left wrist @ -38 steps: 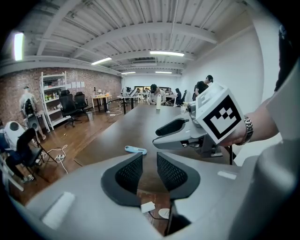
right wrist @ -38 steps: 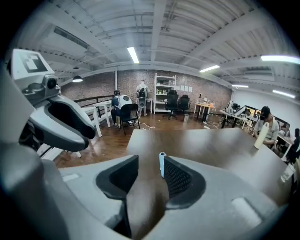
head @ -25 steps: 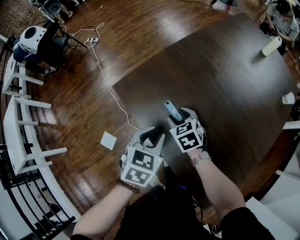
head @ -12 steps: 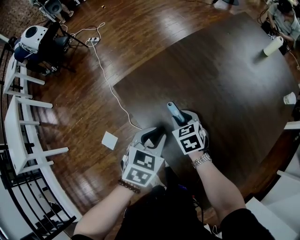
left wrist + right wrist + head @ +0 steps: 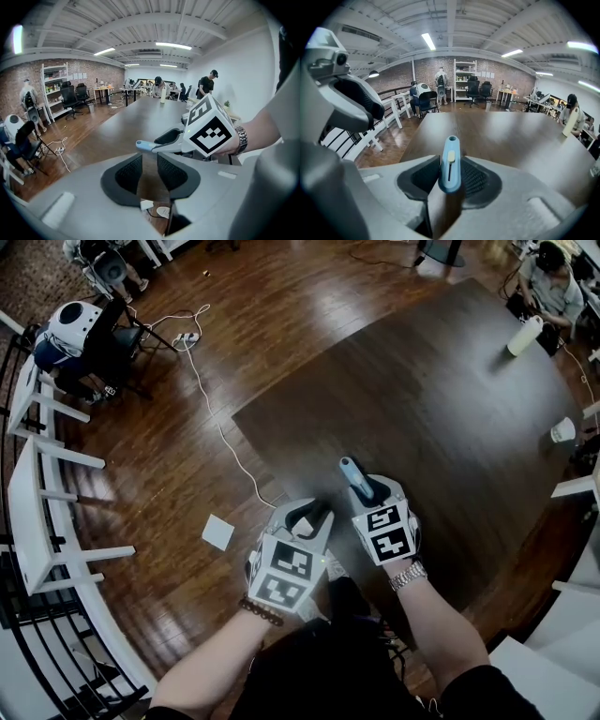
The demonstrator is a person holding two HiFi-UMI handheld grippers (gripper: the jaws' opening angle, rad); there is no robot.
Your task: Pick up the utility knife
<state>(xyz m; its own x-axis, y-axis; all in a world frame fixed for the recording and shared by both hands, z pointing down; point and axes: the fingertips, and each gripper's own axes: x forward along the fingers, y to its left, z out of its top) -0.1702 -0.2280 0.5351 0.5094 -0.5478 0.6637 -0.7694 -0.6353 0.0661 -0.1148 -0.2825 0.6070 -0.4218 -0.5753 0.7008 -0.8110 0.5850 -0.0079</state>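
Right tongs (image 5: 450, 177) clamp the utility knife (image 5: 450, 161) over the tabletop (image 5: 450, 399) — grip firmly, lift level. Left tongs (image 5: 149, 169), beside the knife, stand apart — empty.

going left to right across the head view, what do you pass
paper on the floor → left gripper → utility knife → bottle → cup

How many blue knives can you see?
1. The blue utility knife is clamped in the right tool, over the dark table. No other knife shows; some could be hidden.
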